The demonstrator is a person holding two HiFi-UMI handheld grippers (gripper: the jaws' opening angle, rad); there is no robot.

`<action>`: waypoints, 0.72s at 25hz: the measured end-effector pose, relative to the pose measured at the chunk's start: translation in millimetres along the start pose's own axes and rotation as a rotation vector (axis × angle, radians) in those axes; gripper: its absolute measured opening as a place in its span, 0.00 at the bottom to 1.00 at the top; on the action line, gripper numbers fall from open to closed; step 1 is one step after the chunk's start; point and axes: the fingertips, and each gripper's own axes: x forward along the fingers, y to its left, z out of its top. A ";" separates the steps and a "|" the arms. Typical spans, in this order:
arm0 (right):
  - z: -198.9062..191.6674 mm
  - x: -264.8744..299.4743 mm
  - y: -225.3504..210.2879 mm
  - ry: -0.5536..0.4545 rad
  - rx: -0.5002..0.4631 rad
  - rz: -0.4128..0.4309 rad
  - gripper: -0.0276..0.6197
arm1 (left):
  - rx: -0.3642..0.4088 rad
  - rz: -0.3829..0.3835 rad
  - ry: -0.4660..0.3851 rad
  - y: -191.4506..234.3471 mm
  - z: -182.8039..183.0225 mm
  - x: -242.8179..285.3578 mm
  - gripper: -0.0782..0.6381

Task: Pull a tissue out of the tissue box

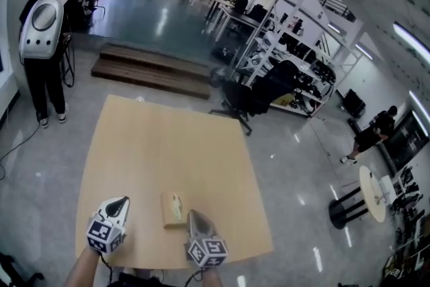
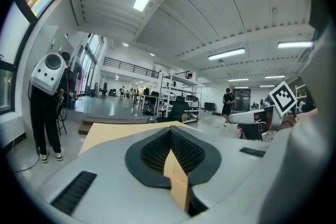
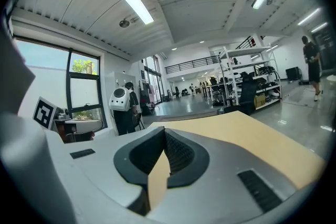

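While you hold both grippers over the 6 o'clock edge of the worktop (image 1: pixel 168 144), the tissue box (image 1: pixel 173 209) lies between them, at 3 o'clock from your left gripper (image 1: pixel 121 201) and just beside your right gripper (image 1: pixel 193 214), at its 9 o'clock. Both pairs of fingers (image 2: pixel 152 152) (image 3: pixel 181 155) are closed tip to tip, with nothing held between them.

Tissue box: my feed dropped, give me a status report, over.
Left gripper and right gripper both shut, empty. Tissue box flat on table between them, not gripped. Nothing in the way.
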 end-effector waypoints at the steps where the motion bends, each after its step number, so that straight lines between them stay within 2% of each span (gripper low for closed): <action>1: -3.1 1.1 -0.3 0.009 0.000 0.004 0.06 | -0.004 0.002 0.009 -1.0 -4.4 1.0 0.12; 9: -36.3 8.9 -17.2 0.093 0.021 0.026 0.06 | -0.031 0.019 0.080 -11.1 -40.3 16.5 0.12; 18: -58.6 24.8 -21.0 0.150 0.036 0.040 0.06 | -0.052 0.040 0.124 -4.7 -59.6 22.0 0.12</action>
